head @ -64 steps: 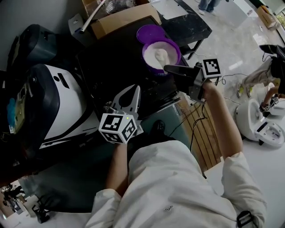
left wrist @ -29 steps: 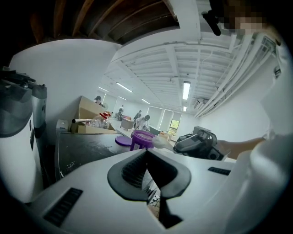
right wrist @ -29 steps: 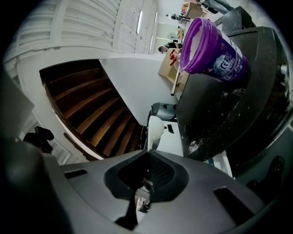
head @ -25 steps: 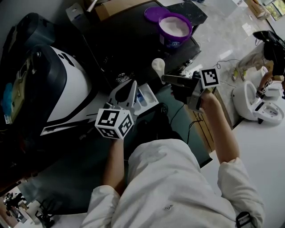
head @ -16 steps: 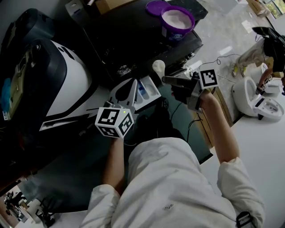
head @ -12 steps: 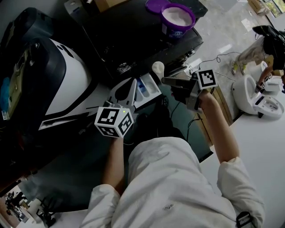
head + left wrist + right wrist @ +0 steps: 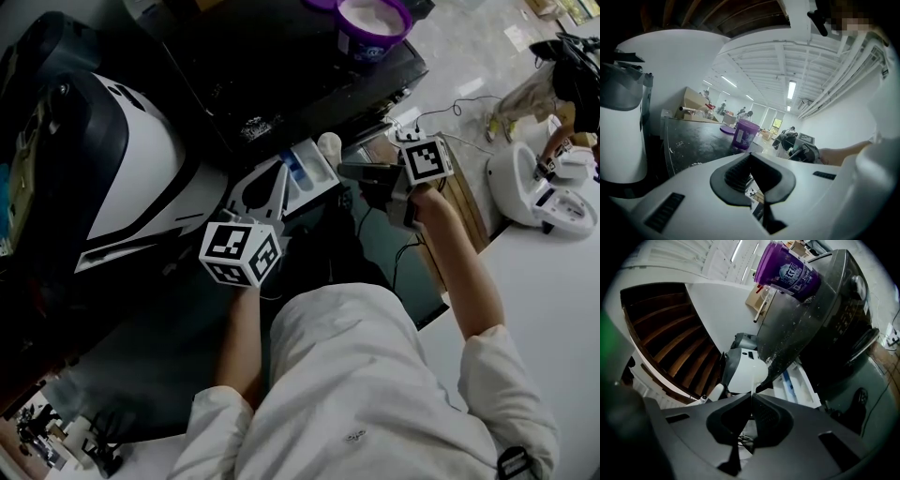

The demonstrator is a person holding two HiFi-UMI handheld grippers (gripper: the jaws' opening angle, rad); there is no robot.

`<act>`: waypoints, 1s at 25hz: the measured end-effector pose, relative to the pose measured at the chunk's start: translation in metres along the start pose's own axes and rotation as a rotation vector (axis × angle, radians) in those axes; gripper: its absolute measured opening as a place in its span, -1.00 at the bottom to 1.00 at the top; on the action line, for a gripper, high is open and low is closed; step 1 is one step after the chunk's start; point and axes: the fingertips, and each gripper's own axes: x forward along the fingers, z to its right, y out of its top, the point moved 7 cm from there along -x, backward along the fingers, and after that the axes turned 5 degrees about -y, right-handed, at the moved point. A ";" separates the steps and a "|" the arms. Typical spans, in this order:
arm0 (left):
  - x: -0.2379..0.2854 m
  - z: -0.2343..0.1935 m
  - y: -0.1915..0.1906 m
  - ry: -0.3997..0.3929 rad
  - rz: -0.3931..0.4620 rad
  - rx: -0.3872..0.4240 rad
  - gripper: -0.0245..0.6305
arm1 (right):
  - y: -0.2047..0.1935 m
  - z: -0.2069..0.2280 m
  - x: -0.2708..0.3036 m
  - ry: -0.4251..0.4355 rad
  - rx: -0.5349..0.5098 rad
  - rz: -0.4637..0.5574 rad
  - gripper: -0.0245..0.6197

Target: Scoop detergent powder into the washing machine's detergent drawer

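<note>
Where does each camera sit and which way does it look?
Head view: on the person's head, looking down at the detergent drawer; both arms, left gripper, right gripper show.
Left gripper view: rides the left gripper, looking past shut fingers to the purple tub; the right hand shows.
Right gripper view: rides the right gripper, looking past fingers shut on the scoop toward the drawer.
Both gripper views share the purple tub.

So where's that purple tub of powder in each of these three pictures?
Head view: the purple tub sits at the top edge, right of middle, partly cut off.
Left gripper view: the tub is near the middle, just above the jaws.
Right gripper view: the tub is at the top, right of middle, and looks tilted.
Shared landmark: the washing machine's dark top, which the tub stands on.
</note>
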 end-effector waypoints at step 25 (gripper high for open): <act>-0.006 -0.008 -0.032 0.019 -0.038 -0.055 -0.88 | -0.012 0.061 0.041 -0.457 -0.310 -0.186 -0.90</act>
